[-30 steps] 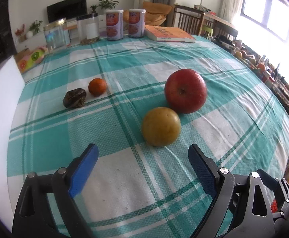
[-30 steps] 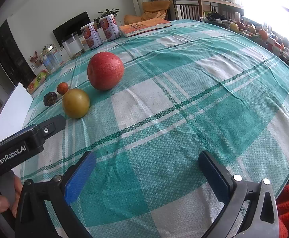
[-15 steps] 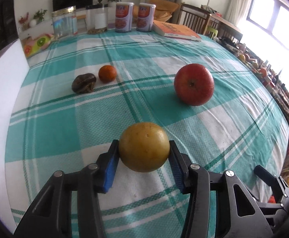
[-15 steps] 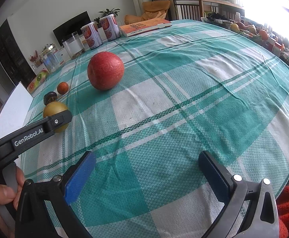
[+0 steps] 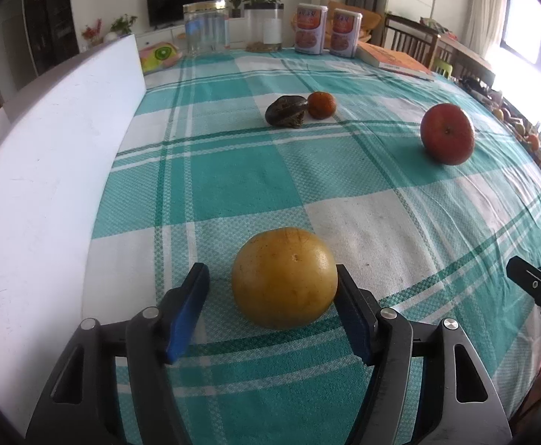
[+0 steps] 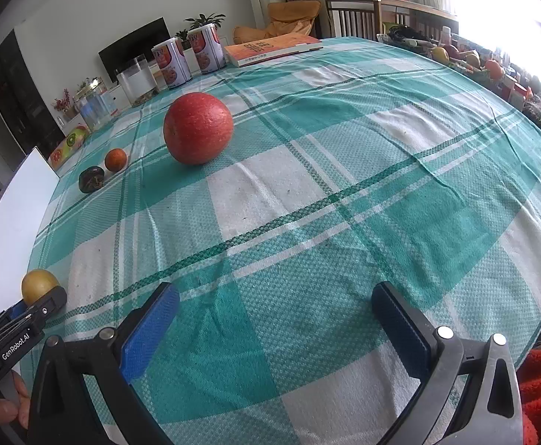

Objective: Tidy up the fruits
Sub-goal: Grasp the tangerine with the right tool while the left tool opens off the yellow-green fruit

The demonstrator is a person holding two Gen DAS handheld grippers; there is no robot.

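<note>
Teal-and-white checked tablecloth [image 5: 255, 170], white board [image 5: 48, 170] along its left edge

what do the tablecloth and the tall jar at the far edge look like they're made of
Tablecloth: probably woven cotton, matte; a waffle-like weave and creases show. Tall jar: clear glass or plastic, glossy; you see through it, and its lid looks like gold-coloured metal.

open cloth [image 6: 344, 193] ahead, white board [image 5: 48, 170] walls left side
</note>
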